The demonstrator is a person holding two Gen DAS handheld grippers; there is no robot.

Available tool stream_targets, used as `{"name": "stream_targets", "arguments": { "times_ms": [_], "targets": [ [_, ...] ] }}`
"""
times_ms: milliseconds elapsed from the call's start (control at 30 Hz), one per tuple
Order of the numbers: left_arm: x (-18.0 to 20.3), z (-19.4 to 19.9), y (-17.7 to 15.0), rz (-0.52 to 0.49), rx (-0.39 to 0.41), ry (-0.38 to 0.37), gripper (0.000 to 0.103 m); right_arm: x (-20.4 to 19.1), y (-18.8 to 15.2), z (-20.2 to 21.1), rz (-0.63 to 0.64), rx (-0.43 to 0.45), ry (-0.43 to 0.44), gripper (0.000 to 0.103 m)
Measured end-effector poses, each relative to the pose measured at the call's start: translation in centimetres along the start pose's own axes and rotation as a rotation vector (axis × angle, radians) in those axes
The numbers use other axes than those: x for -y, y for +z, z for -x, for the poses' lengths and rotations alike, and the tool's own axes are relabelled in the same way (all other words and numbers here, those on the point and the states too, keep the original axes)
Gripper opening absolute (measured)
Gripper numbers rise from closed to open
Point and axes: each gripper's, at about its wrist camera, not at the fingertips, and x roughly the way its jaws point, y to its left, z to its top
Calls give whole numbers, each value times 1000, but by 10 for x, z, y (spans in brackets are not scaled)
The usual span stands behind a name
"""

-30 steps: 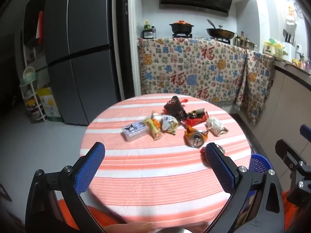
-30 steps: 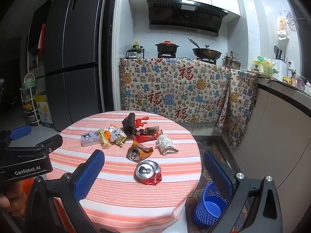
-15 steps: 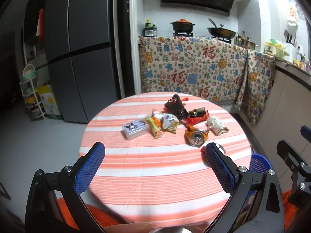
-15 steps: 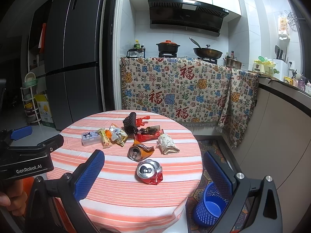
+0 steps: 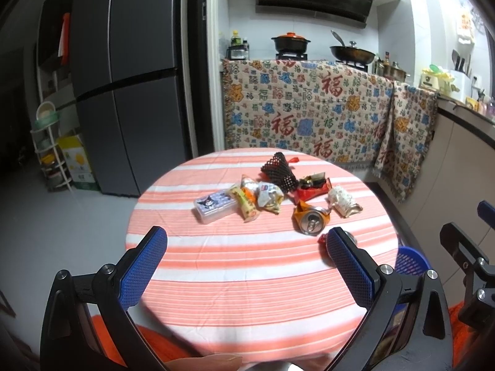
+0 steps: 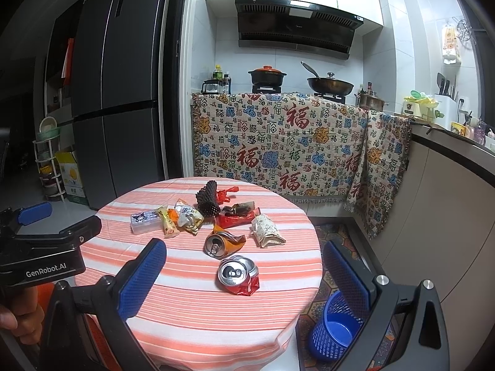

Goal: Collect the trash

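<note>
Trash lies on a round table with an orange-striped cloth (image 6: 191,303): a crushed red can (image 6: 238,275), a crushed orange can (image 6: 222,242), a crumpled paper wrapper (image 6: 266,230), a red wrapper (image 6: 236,218), black foam netting (image 6: 208,201), snack packets (image 6: 182,218) and a clear Kuromi box (image 6: 145,221). The orange can (image 5: 311,218) and box (image 5: 213,205) also show in the left wrist view. My left gripper (image 5: 247,266) is open and empty above the table's near side. My right gripper (image 6: 244,278) is open and empty, held back from the red can.
A blue mesh bin (image 6: 335,324) stands on the floor right of the table. Behind are a dark fridge (image 6: 123,92), a counter draped with patterned cloth (image 6: 278,142) and a stove with pots. A side counter (image 6: 448,191) runs along the right.
Both grippers have drifted slightly, so the table sits a little differently in each view. Nothing was picked up or moved.
</note>
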Motion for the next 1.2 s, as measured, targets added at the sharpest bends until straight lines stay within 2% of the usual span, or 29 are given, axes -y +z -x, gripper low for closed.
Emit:
{"name": "stream_targets", "arguments": {
  "times_ms": [1200],
  "targets": [
    [-5,-4,3,14,-20,7,103,0,-3,-3,-8,4,-4,103]
  ]
}}
